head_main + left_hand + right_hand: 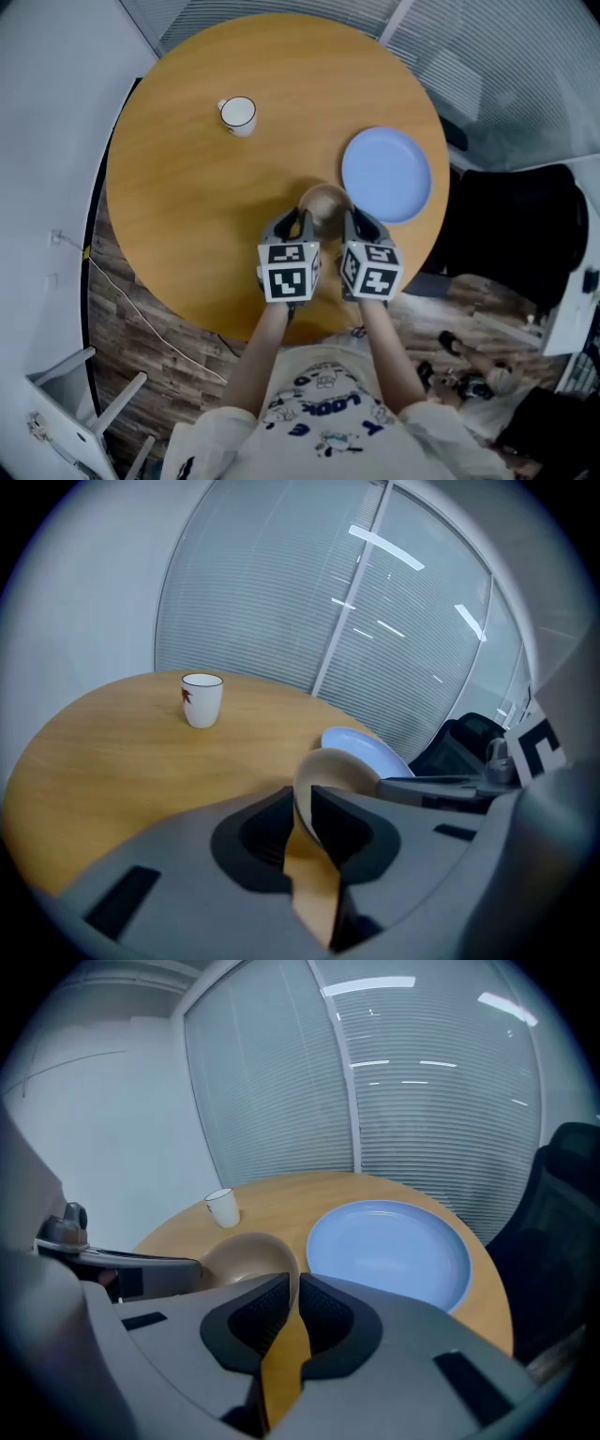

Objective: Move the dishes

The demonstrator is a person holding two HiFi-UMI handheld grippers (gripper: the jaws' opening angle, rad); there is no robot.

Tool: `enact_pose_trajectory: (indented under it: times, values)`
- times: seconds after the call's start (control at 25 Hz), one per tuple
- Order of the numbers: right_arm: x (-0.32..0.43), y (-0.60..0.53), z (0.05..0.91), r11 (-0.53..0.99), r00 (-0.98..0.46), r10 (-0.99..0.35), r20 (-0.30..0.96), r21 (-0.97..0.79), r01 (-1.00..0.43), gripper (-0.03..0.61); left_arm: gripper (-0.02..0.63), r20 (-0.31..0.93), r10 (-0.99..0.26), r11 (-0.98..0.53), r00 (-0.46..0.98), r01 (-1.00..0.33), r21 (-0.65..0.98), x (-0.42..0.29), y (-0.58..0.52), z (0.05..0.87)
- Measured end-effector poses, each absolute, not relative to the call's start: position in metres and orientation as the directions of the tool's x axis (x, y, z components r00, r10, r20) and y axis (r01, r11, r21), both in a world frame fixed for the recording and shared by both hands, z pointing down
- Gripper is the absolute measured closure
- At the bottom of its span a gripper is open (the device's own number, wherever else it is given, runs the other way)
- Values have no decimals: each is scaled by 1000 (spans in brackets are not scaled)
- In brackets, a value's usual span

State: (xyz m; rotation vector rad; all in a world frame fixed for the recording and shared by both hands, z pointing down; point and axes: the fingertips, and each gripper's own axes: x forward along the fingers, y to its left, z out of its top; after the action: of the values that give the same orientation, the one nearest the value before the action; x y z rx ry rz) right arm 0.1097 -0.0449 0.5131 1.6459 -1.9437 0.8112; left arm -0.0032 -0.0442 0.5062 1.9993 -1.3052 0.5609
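Note:
A tan bowl (pixel 323 204) hangs just above the near edge of the round wooden table (pixel 187 206), held by both grippers. My left gripper (pixel 298 222) is shut on the bowl's left rim, and my right gripper (pixel 349 222) is shut on its right rim. In the left gripper view the bowl's rim (pixel 323 771) runs between the jaws of the left gripper (pixel 302 806). In the right gripper view the bowl (pixel 239 1255) sits left of the right gripper (pixel 293 1293), its edge pinched. A light blue plate (pixel 386 173) lies just right of the bowl. A white cup (pixel 238 115) stands upright at the far left.
A black chair (pixel 511 225) stands close to the table's right side. White frame legs (pixel 84 394) and a thin cable (pixel 150 323) are on the wood floor at lower left. Window blinds (pixel 309 592) run behind the table.

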Motion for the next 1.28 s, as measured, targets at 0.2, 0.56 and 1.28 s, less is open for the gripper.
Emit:
enact_pose_trajectory:
  times: [0.2,0.56,1.28]
  values:
    - [139,-27,523,35,-118,-700,705,-130,-991,545,560,686,-575,-331,446,-893,304,26,-33,514]
    - [165,-4,540,-19,-77,-656,751,-118,-993,545,560,723,-495,-394,481,-866,306,53,-16,529]
    - [180,1,544,-16,-50,-650,758,-80,-997,518,529,718,-482,-384,502,-858,341,61,-10,536]
